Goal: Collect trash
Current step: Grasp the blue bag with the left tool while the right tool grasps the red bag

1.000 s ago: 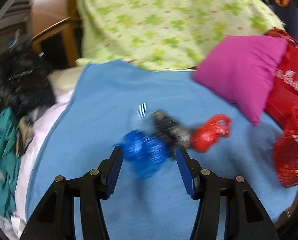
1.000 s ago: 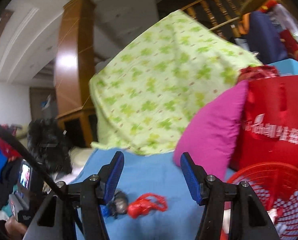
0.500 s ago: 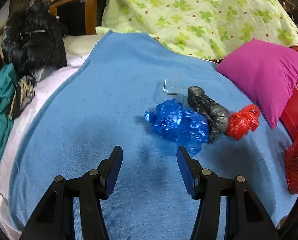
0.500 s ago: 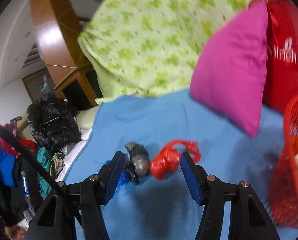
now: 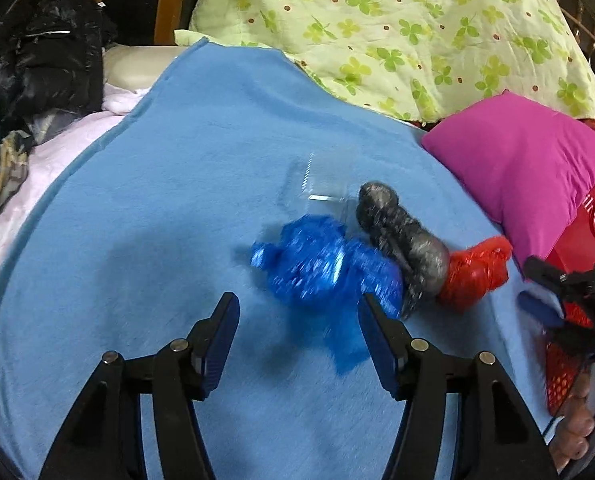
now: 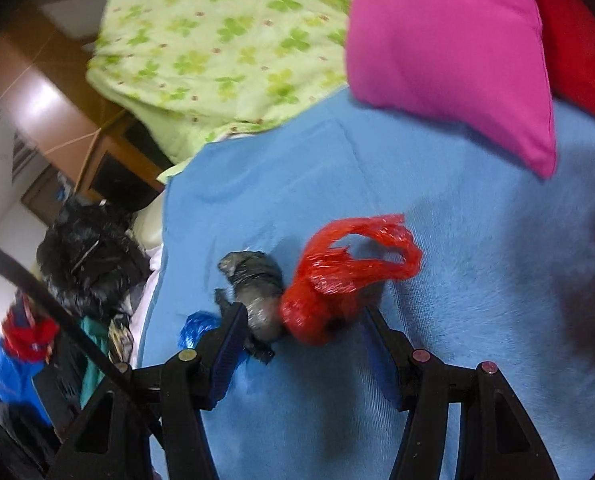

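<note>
Three crumpled plastic bags, blue, grey and red, lie touching in a row on a fuzzy blue blanket. Left tongs, just widening, gape before the blue; right tongs gape around the red.

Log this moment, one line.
left tongs: opening, nothing gripped, at blue bag | right tongs: open, straddling red bag | black bag: between them | blanket

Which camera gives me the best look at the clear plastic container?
Left wrist view: the clear plastic container lies in plain sight on the blue blanket, just behind the blue bag. The right wrist view does not show it.
</note>
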